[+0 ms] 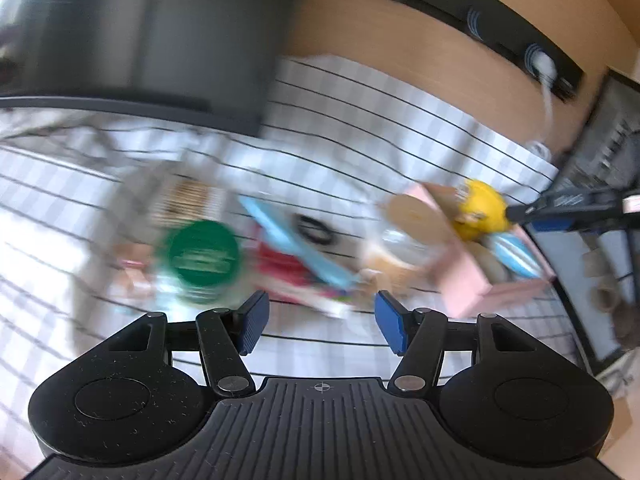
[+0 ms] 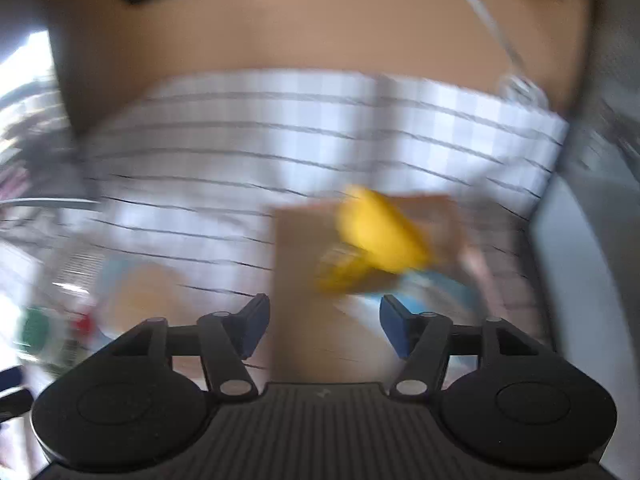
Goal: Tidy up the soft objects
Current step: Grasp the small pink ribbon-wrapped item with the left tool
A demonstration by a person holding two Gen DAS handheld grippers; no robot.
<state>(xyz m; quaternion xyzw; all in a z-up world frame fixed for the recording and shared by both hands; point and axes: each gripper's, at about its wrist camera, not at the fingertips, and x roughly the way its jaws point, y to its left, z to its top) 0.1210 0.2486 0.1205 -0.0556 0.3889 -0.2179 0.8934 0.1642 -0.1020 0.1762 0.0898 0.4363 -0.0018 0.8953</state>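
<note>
A yellow soft toy (image 1: 480,208) sits at the top of a pink box (image 1: 468,276) on a checked sheet (image 1: 360,120); both views are blurred. In the right wrist view the yellow toy (image 2: 380,236) lies over the box (image 2: 312,280), ahead of my right gripper (image 2: 322,320), whose blue pads (image 2: 254,320) stand apart with nothing between them. From the left wrist view the right gripper (image 1: 520,216) reaches in from the right, its tips beside the toy. My left gripper (image 1: 322,320) hangs open and empty over the sheet, short of a heap of items.
The heap holds a green-lidded tub (image 1: 202,258), a light blue flat item (image 1: 296,248), something red (image 1: 280,268) and a black ring (image 1: 314,230). A dark container (image 1: 140,40) stands at the back left. A wooden board (image 1: 400,40) runs behind the sheet.
</note>
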